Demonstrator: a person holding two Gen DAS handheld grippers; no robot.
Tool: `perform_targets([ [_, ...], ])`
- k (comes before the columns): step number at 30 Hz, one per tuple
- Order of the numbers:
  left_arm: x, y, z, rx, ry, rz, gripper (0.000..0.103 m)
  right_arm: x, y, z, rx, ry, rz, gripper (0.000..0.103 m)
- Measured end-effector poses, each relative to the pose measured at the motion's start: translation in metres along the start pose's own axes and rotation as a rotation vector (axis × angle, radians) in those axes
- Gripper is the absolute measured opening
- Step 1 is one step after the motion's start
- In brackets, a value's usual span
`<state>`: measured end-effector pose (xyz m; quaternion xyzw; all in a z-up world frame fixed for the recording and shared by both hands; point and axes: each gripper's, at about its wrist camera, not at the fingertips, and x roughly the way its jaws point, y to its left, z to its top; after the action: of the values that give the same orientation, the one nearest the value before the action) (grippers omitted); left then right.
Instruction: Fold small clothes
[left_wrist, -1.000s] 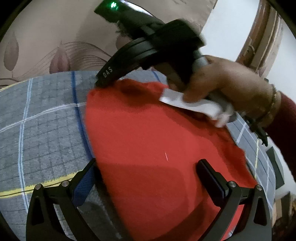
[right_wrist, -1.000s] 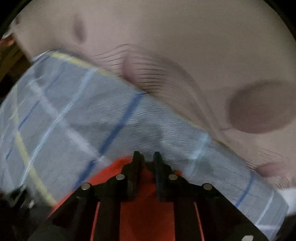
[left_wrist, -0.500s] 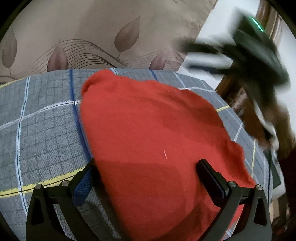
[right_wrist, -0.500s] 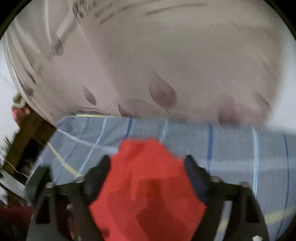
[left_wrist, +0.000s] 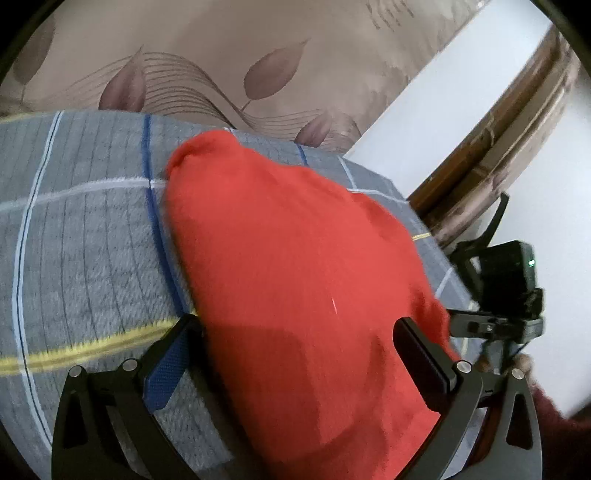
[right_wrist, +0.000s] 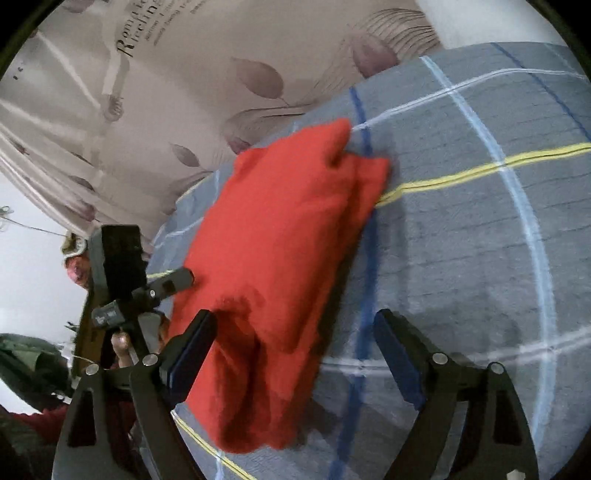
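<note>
A red garment (left_wrist: 295, 258) lies folded on the grey checked bedspread (left_wrist: 81, 240). My left gripper (left_wrist: 295, 350) hovers over its near end, its jaws wide apart and the cloth lying between and beneath them, not pinched. In the right wrist view the same garment (right_wrist: 280, 240) runs from the middle down to the lower left. My right gripper (right_wrist: 295, 347) is opening. Its left finger (right_wrist: 192, 343) is over the cloth's near edge and its right finger (right_wrist: 399, 350) over bare bedspread. Nothing is gripped.
The bedspread (right_wrist: 461, 240) has blue, white and yellow lines and extends to the right of the garment. A leaf-patterned wall (left_wrist: 258, 55) stands behind the bed. A wooden door frame (left_wrist: 498, 147) stands at the right. The right gripper's housing (left_wrist: 506, 288) sits at the bed's right edge.
The right gripper was shut on the garment's far end. It has let go, opened wide and swung away to the right side of the bed. The left gripper shifted slightly.
</note>
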<state>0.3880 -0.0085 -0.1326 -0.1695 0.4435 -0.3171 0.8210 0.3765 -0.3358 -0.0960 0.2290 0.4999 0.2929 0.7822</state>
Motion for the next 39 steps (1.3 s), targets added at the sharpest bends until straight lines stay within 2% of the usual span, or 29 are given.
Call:
perform_targets([
  [3,-0.004,-0.003,-0.006,-0.009,-0.012,0.006,0.103,0.015,0.004,0.011,0.011,0.011,0.066,0.088],
  [6,-0.001,-0.008,-0.005,-0.013,-0.017,0.033,0.103,0.025,0.006,0.017,0.005,0.015,0.092,0.088],
  [11,0.008,-0.016,-0.001,0.012,-0.014,0.084,0.103,0.037,0.013,0.021,-0.023,0.027,0.085,0.091],
  [14,0.016,-0.028,-0.002,0.073,0.011,0.157,0.103,0.039,0.021,0.015,-0.097,0.026,0.053,0.091],
  [17,0.021,-0.039,-0.006,0.134,0.023,0.239,0.103,0.040,0.022,0.014,-0.104,0.023,0.052,0.087],
  [19,0.022,-0.041,-0.007,0.142,0.022,0.251,0.103,0.040,0.020,0.016,-0.092,0.019,0.060,0.084],
  [27,0.021,-0.038,-0.008,0.138,0.016,0.271,0.103,0.050,0.022,0.024,-0.081,-0.001,0.056,0.084],
  [32,0.023,-0.037,-0.006,0.140,0.020,0.276,0.103,0.048,0.019,0.023,-0.074,-0.006,0.039,0.075],
  [34,0.024,-0.037,-0.006,0.139,0.021,0.274,0.103,0.047,0.013,0.023,-0.048,-0.010,0.039,0.064],
  [37,0.025,-0.036,-0.004,0.140,0.025,0.274,0.103,0.045,0.007,0.022,-0.012,-0.007,0.050,0.053],
  [39,0.026,-0.036,-0.003,0.140,0.030,0.272,0.103,0.045,0.005,0.022,-0.006,0.000,0.061,0.052],
])
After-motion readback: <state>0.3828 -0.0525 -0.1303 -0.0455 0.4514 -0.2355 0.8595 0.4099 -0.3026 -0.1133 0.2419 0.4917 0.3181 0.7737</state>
